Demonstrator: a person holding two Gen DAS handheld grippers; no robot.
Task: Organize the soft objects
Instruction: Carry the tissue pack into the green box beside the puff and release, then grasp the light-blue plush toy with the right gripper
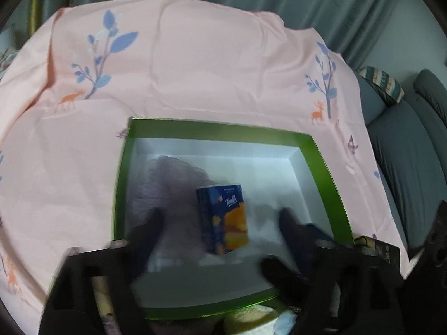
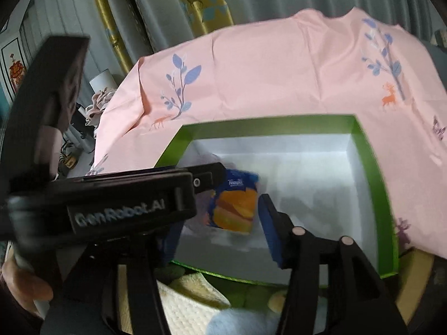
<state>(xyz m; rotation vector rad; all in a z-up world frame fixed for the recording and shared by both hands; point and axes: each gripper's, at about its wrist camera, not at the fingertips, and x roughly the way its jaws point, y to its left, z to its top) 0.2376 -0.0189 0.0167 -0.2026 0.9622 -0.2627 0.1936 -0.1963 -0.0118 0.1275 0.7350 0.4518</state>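
A blue and orange tissue pack point(image 1: 222, 219) is inside the green box point(image 1: 229, 129), over its white floor. My left gripper point(image 1: 220, 224) is open, its fingers wide apart on either side of the pack with a gap on both sides. In the right wrist view the same pack point(image 2: 234, 203) lies between the fingers of my right gripper point(image 2: 220, 231), which is open; its blue right pad point(image 2: 269, 223) stands just off the pack and its left finger is mostly hidden behind the left gripper's body point(image 2: 125, 203). A blurred lilac soft thing point(image 1: 167, 178) lies in the box's left part.
The green box point(image 2: 371, 173) sits on a pink cloth point(image 1: 195, 64) printed with blue trees and orange deer. A yellow towel point(image 2: 190, 298) and a pale blue plush point(image 2: 245, 321) lie at its near side. A grey sofa point(image 1: 405, 153) stands right, curtains behind. A hand point(image 2: 25, 287) holds the left gripper.
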